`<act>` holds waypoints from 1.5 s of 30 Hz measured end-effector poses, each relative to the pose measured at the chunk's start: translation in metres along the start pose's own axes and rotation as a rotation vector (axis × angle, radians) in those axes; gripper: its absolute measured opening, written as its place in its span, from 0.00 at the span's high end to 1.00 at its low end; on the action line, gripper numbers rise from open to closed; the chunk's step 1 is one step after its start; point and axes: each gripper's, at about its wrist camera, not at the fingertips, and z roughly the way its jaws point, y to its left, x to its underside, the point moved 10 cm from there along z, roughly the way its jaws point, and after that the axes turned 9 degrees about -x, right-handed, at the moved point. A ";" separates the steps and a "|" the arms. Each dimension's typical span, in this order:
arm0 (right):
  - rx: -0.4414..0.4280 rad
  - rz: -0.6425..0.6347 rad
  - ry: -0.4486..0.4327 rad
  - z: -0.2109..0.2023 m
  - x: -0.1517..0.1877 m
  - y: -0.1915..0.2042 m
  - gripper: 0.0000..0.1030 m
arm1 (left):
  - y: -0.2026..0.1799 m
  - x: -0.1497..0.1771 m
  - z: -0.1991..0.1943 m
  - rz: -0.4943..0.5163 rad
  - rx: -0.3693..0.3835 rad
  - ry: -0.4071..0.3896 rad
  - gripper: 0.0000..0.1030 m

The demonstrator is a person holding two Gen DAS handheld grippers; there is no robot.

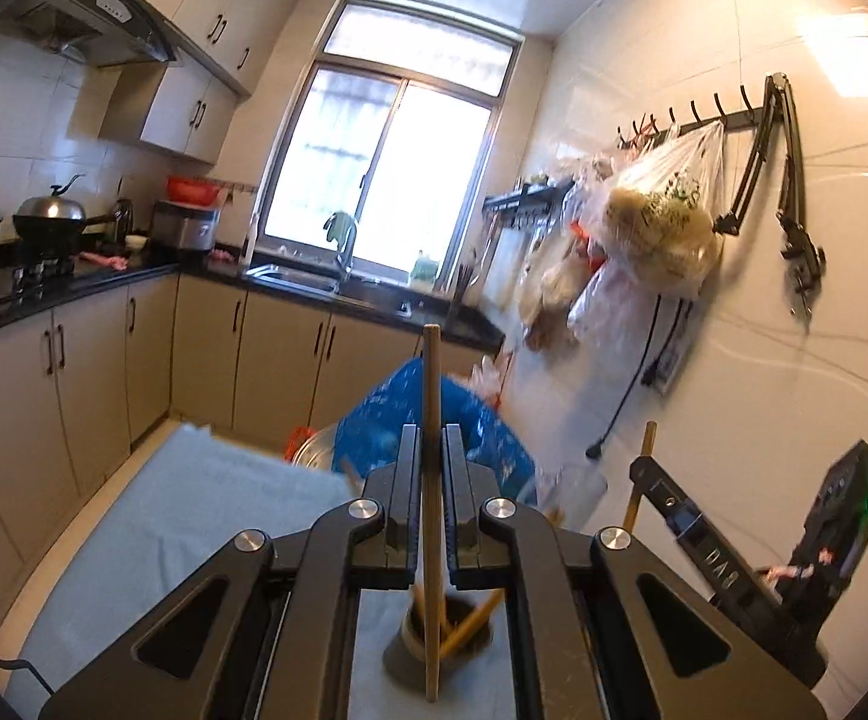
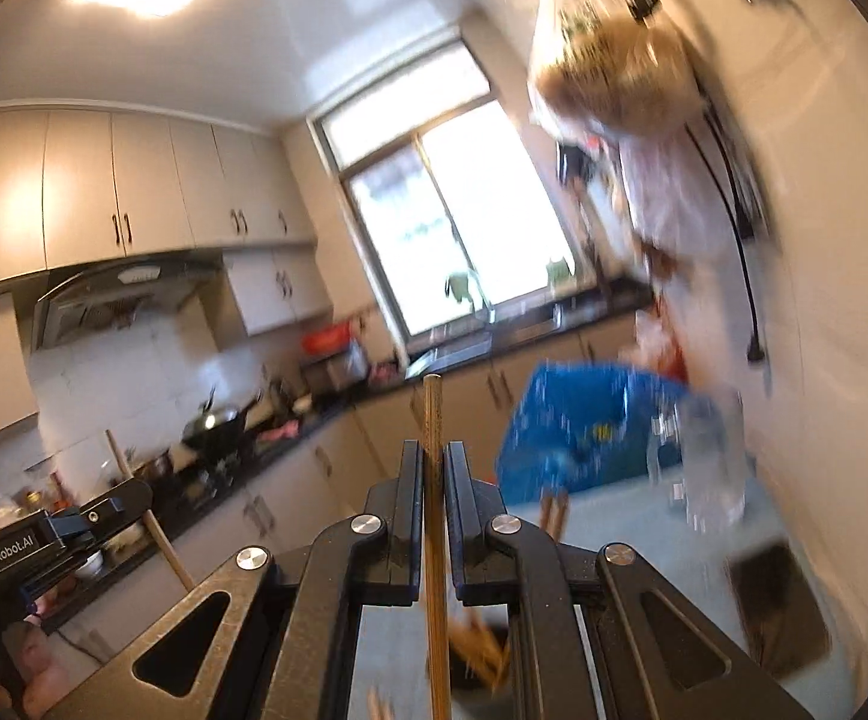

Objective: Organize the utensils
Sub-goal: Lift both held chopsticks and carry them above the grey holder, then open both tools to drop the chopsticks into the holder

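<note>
Both grippers are gripping one chopstick each, jaws nearly closed on the stick.

Left gripper (image 1: 432,450) is pinching a chopstick (image 1: 431,396) about mid-length, stick standing roughly upright, lower end hanging right over the holder (image 1: 428,642) on the blue cloth (image 1: 194,492). The holder is already carrying a few chopsticks leaning to the right.

Right gripper (image 2: 433,468) is clamping its own chopstick (image 2: 433,420) the same way. Below it, more chopsticks (image 2: 481,645) are showing in a dark container, blurred, so I can't tell exactly how far off the rim it is.

Risks from here, my read:
- Thin round stick held between flat jaws at one point: it is likely pivoting or sliding if the tip catches the rim or the sticks already inside.
- Leaning sticks are crowding the holder mouth. A tip coming down on one is going to deflect outside or lever the others out.
- The holder looks small and light, sitting on cloth. A side push from either stick could be tipping it.
- Both grippers are working near the same opening, with the right one visible just beside the left in the left view. Going in together risks a clash of sticks or fingers.
- The right view is heavily motion-blurred, which suggests that hand is moving fast; poor aim at a narrow mouth.
- A glass jar (image 2: 703,462) is standing on the cloth near the wall, within reach of a wide swing.
</note>
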 end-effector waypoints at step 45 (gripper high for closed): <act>0.003 -0.114 0.141 -0.011 0.078 0.030 0.35 | 0.074 0.054 -0.019 -0.072 -0.160 0.104 0.46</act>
